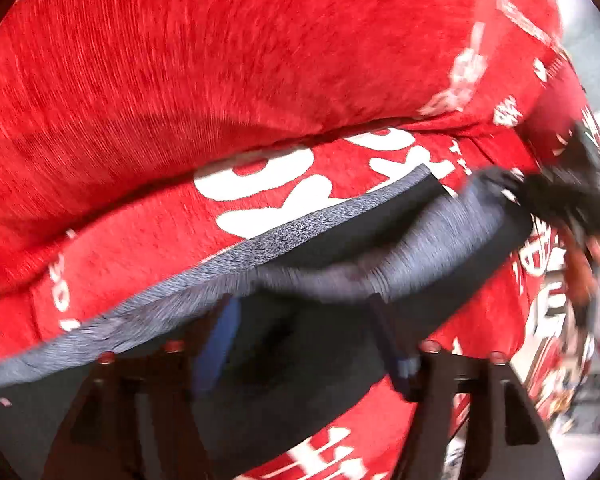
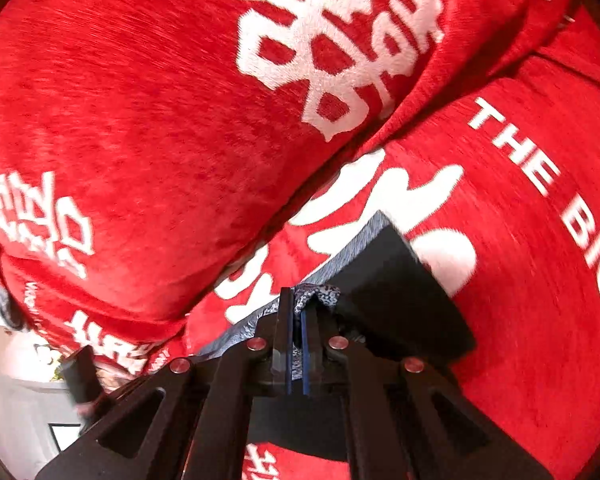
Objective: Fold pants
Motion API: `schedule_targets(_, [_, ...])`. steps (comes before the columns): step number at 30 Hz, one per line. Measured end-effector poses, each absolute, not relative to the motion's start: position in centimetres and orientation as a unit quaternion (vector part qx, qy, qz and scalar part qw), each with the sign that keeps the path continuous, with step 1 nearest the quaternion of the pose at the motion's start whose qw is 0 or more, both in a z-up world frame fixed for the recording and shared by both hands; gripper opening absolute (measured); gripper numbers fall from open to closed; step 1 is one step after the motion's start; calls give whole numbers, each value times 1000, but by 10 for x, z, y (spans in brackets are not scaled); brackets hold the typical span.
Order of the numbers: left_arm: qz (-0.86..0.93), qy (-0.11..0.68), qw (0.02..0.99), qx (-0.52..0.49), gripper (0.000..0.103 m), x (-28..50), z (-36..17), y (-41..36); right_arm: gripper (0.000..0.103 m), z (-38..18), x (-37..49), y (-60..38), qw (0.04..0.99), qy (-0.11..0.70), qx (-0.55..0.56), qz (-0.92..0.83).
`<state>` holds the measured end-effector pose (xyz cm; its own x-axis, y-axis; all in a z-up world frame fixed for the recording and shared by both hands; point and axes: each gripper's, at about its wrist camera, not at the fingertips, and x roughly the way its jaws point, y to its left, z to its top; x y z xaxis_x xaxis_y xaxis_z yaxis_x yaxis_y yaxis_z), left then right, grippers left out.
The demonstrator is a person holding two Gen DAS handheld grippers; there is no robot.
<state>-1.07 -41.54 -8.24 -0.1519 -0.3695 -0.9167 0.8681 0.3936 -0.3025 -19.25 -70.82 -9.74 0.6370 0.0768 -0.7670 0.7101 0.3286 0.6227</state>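
Observation:
The pants (image 1: 340, 256) are dark grey-black with a speckled grey inner face, held up over a red blanket with white lettering (image 1: 220, 60). In the left wrist view the cloth drapes across my left gripper (image 1: 304, 320); its blue-padded fingers (image 1: 216, 340) stand wide apart with cloth between and in front of them. The other gripper holds the pants' far edge at the right (image 1: 556, 192). In the right wrist view my right gripper (image 2: 298, 312) is shut on a bunched grey edge of the pants (image 2: 384, 276).
The red blanket (image 2: 140, 120) lies in thick folds and fills both views. A pale floor or wall shows at the lower left of the right wrist view (image 2: 16, 400) and the right edge of the left wrist view (image 1: 596, 408).

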Motion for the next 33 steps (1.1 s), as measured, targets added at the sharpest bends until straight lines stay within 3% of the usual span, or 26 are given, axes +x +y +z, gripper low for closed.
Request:
schedule_targets(3, [-502,556,619,237,71,-11,-76,-402,8,-111,-173,-720,725,399,516,-219])
schedule_targets(5, [-469,555,642,246,80,-7,-84,-390,15,-117,-166,-726,716,422,503,-235])
schedule_targets(6, [-450,557,652,248,80,-5,-91,-385,30,-118,-165,-727,713,428,498,-245])
schedule_targets(9, [-396,587,660,250,80,-2,-122,-373,58,-108,-180,-720,723,412,485,-269])
schedule_targets(10, [-379,594,664,250,80,-2,-132,-369,61,-102,-187,-715,728,408,473,-282])
schedule_targets(16, [-324,615,670,259,80,-7,-169,-357,61,-102,-260,-682,701,367,518,-324])
schedule_targets(21, [-323,604,677,269,80,-9,-167,-363,49,-141,-276,-675,659,366,580,-308])
schedule_targets(28, [-326,592,676,293,80,-21,-175,-370,49,-79,-233,-689,742,389,436,-330])
schedule_targets(32, [-318,584,690,286,80,-26,-176,-370,48,-96,-181,-713,740,461,396,-289])
schedule_targets(33, [-317,585,690,284,80,-26,-177,-369,42,-109,-172,-719,728,481,397,-286])
